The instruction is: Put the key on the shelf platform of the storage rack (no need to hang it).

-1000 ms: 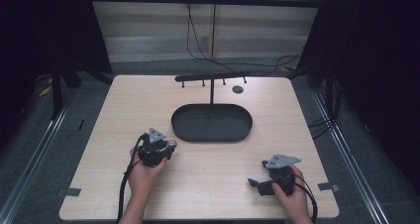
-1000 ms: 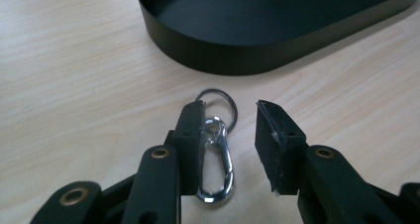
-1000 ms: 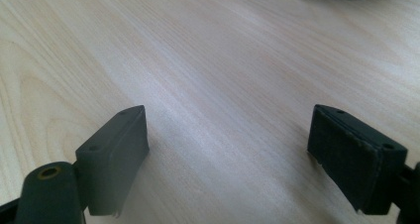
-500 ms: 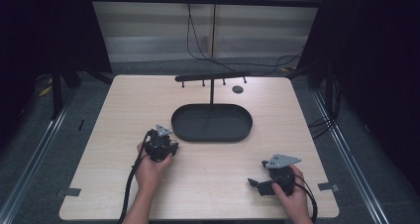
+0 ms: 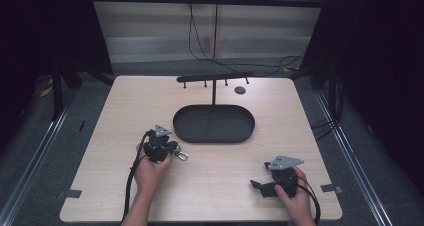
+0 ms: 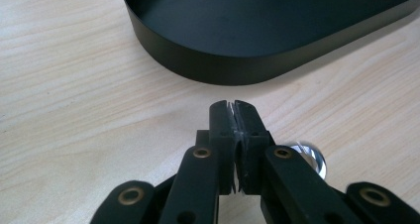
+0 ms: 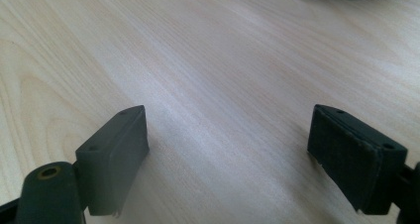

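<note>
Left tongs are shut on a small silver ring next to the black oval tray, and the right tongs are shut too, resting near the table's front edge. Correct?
Not quite: the right tongs are open, jaws wide apart over bare table, as the right gripper view shows. The left tongs are shut on the small silver ring beside the black oval tray.

left gripper [image 5: 176, 152]: black, grey three-cornered plate on top, brass-coloured rivets in the jaw links, black cable trailing | right gripper [image 5: 256, 184]: black, grey plate, ribbed jaw pads | forearms bare
</note>
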### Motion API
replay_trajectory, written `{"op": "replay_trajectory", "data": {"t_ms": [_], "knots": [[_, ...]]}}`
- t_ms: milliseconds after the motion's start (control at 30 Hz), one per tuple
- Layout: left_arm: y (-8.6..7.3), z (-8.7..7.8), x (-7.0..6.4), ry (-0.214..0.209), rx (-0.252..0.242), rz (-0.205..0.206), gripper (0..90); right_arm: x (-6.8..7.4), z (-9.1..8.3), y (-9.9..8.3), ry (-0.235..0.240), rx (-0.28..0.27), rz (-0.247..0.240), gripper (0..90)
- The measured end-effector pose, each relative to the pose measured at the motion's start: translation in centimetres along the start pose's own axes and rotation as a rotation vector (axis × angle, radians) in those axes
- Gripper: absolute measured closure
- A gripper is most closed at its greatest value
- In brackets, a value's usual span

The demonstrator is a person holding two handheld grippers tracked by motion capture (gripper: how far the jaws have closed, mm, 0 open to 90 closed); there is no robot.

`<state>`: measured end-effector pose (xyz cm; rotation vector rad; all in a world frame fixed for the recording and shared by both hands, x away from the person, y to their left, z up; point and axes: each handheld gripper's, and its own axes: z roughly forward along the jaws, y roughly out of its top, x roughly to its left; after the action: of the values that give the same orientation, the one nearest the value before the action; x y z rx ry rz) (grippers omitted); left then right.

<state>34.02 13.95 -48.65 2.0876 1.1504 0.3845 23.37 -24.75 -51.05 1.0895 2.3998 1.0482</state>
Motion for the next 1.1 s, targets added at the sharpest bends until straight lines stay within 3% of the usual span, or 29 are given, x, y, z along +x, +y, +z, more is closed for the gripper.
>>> {"op": "replay_trajectory", "data": {"t_ms": [267,333,467,700,1100], "knots": [[0.4,-0.5,0.0,-0.036,0.018,0.003,89.0,0.0,0.0,0.0,0.0,0.0,0.0,15.5],[0.7,-0.7,-0.2,-0.022,0.037,0.025,89.3,0.0,0.0,0.0,0.0,0.0,0.0,15.4],[1.0,-1.2,-0.1,-0.029,0.043,0.016,89.4,0.0,0.0,0.0,0.0,0.0,0.0,15.4],[2.1,-2.4,-0.1,-0.029,0.013,0.015,89.5,0.0,0.0,0.0,0.0,0.0,0.0,15.4],[3.8,-3.7,-0.1,-0.043,0.008,-0.003,89.5,0.0,0.0,0.0,0.0,0.0,0.0,15.4]]}}
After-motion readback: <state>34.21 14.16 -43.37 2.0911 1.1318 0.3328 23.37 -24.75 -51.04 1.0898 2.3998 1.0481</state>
